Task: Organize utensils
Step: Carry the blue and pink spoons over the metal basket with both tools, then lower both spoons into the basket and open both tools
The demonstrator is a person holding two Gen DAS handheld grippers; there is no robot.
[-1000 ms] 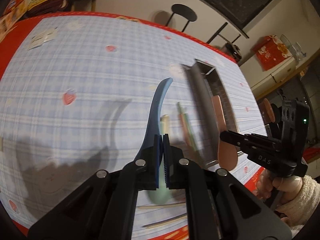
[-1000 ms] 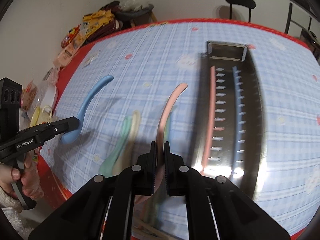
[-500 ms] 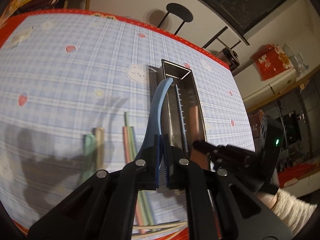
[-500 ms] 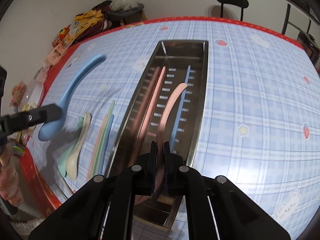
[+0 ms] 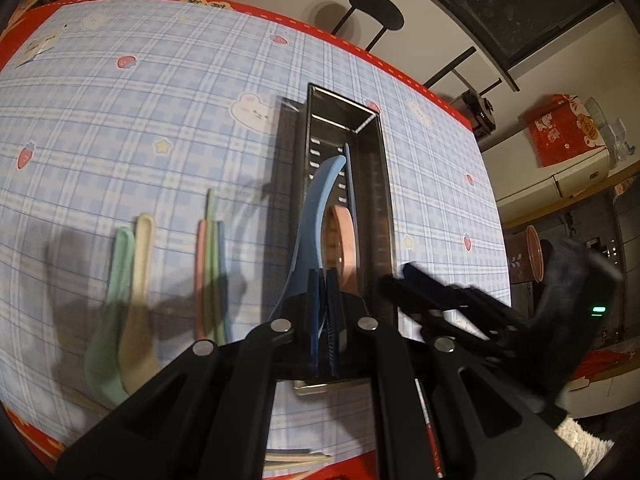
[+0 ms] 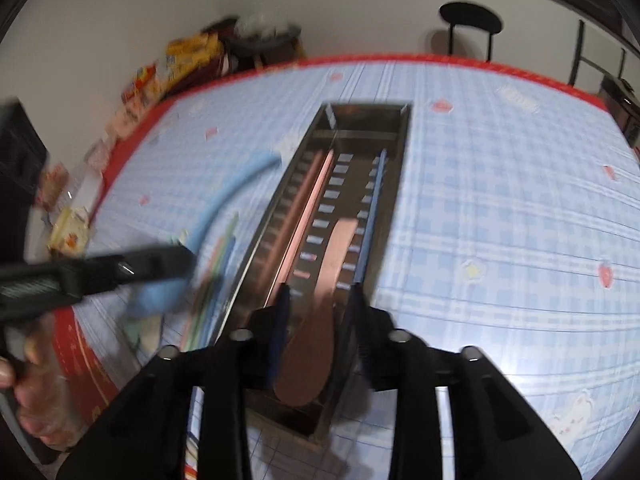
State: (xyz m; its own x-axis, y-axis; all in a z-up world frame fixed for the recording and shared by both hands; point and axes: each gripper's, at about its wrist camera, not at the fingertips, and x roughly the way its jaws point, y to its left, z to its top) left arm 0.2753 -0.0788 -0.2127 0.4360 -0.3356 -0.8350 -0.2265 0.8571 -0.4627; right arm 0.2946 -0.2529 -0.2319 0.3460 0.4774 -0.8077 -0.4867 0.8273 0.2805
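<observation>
On the plaid tablecloth (image 5: 160, 92) far left, green spoon (image 5: 110, 292) and cream spoon (image 5: 138, 280) side by side, chopsticks (image 5: 208, 256) just right of them. Left gripper (image 5: 325, 280) clamped on blue spoon (image 5: 316, 216) above the steel tray (image 5: 384, 184). Right gripper (image 6: 318, 300) spread wide, gripping nothing, pink spoon (image 6: 320, 312) lying in tray between its fingers.

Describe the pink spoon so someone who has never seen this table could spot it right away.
On the blue checked tablecloth stands a long metal tray. The pink spoon lies inside it, between a pink chopstick and a blue chopstick. It is the only broad, curved piece in the tray.
</observation>
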